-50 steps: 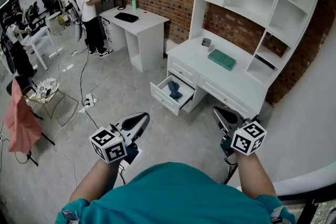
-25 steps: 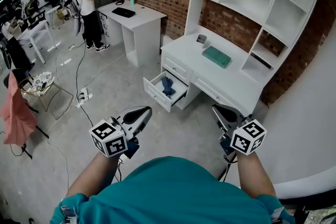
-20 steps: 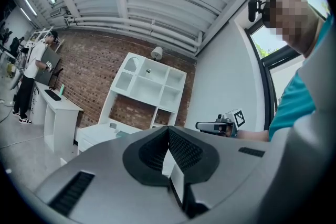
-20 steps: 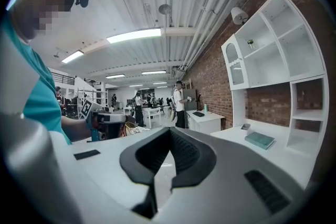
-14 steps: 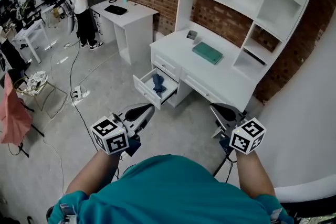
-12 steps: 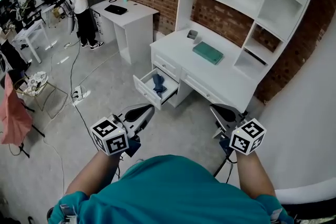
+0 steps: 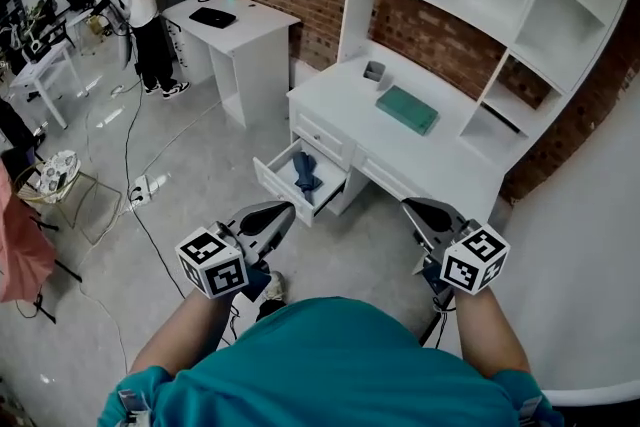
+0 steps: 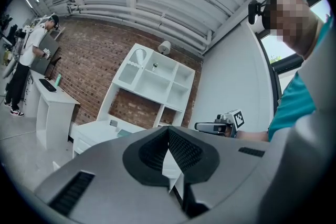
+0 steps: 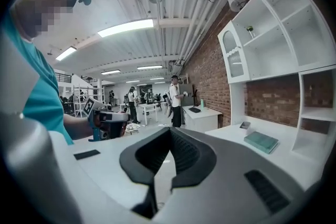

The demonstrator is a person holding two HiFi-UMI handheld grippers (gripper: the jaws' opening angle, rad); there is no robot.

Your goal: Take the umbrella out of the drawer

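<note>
The step in hand seemed to be the approach, because both grippers hung in the lower part of the head view, well apart from the open drawer [image 7: 270,187] at the centre of the frame. The left gripper [image 7: 280,211] was clenched with nothing between its jaws, and the right gripper [image 7: 414,209] was clenched and empty too. The umbrella [image 7: 306,173], dark blue and folded, lay inside the drawer, which stood pulled out from the left end of the white bench [image 7: 455,165] toward the lower left. Its long axis ran almost up and down in the picture, a little slanted against the drawer's side walls. Which end was the handle I could not tell at this size. To do the step well, I judge that one gripper should be released wide before it goes down into the drawer. It should then come from above with the jaws set across the long axis, near the middle of the umbrella. It should also keep off the drawer walls, so that the fabric bundle is squeezed and does not slip out when it is lifted.
</note>
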